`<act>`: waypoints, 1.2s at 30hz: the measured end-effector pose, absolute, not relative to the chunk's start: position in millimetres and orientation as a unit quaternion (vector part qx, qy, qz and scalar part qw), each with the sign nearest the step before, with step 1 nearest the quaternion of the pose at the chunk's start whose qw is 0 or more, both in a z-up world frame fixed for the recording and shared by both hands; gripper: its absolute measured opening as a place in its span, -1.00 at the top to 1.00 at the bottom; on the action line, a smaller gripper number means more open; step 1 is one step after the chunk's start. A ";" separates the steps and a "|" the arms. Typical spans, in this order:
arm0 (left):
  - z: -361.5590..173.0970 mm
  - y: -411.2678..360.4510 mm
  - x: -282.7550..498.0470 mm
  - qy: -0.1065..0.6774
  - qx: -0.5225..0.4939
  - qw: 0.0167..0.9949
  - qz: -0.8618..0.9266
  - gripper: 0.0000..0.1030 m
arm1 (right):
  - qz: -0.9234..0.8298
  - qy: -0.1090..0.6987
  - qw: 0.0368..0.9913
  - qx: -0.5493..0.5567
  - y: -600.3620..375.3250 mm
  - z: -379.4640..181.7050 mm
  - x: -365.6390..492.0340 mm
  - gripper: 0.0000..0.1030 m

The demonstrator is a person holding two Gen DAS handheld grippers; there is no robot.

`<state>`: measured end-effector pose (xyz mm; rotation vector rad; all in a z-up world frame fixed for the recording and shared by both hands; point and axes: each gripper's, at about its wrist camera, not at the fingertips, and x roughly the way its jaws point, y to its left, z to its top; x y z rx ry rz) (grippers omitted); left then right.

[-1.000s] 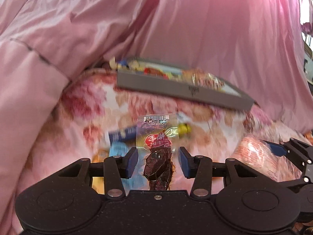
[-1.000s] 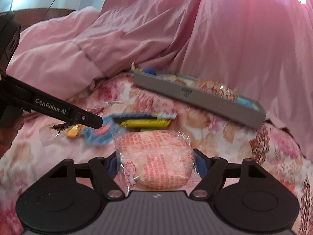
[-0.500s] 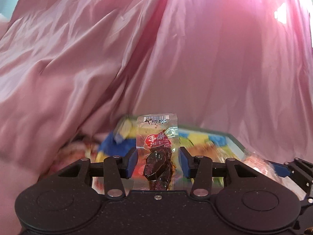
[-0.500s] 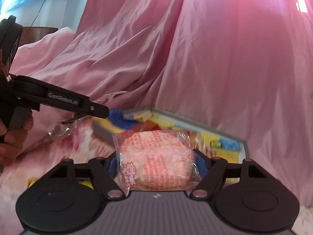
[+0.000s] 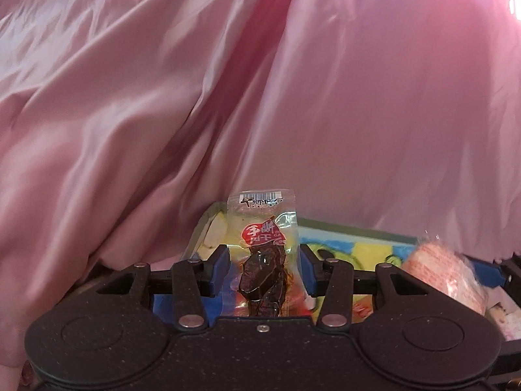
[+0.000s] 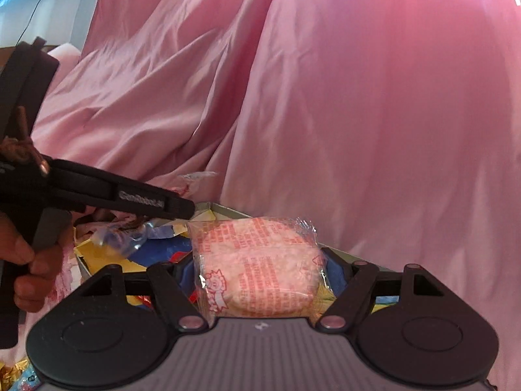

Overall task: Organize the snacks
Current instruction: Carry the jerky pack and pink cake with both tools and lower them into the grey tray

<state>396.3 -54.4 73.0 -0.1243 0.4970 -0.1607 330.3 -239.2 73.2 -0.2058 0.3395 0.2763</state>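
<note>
My left gripper (image 5: 263, 270) is shut on a clear packet of dark dried meat with a red label (image 5: 264, 260), held upright over the grey snack tray (image 5: 351, 229). My right gripper (image 6: 257, 277) is shut on a pink wrapped cake (image 6: 257, 267), also above the tray (image 6: 228, 210). The cake and the right gripper's blue pad show at the right edge of the left wrist view (image 5: 446, 277). The left gripper and its meat packet show at the left of the right wrist view (image 6: 130, 224). The tray holds several colourful snack packets (image 6: 162, 251).
Pink satin fabric (image 5: 293, 97) rises in folds right behind the tray and fills most of both views. A hand (image 6: 22, 270) holds the left gripper's handle. Floral bedding (image 6: 68, 280) lies left of the tray, with loose wrappers at the bottom left corner (image 6: 19, 374).
Both grippers have lifted off the floral bed and moved forward over the tray, each still holding its snack. The tray now lies directly under the fingers.
</note>
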 end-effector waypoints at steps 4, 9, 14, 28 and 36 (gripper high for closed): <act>62.6 -49.5 402.8 0.266 -0.068 0.958 -0.077 0.07 | 0.140 0.183 0.965 -0.128 -223.9 65.1 342.7 -0.52; 55.5 -44.5 406.2 0.287 -0.077 0.952 -0.074 0.07 | 0.141 0.207 0.956 -0.154 -214.5 53.4 357.9 -0.53; 49.1 -43.4 408.7 0.302 -0.084 0.947 -0.072 0.04 | 0.137 0.214 0.953 -0.163 -215.5 49.1 366.3 -0.64; 69.6 -35.1 378.1 0.267 -0.103 0.957 -0.051 -0.80 | 0.135 0.189 0.969 -0.080 -242.7 65.4 348.9 -0.99; 93.6 -34.5 357.0 0.252 -0.098 0.962 -0.021 -0.82 | 0.150 0.210 0.965 -0.039 -244.5 78.6 345.8 -1.00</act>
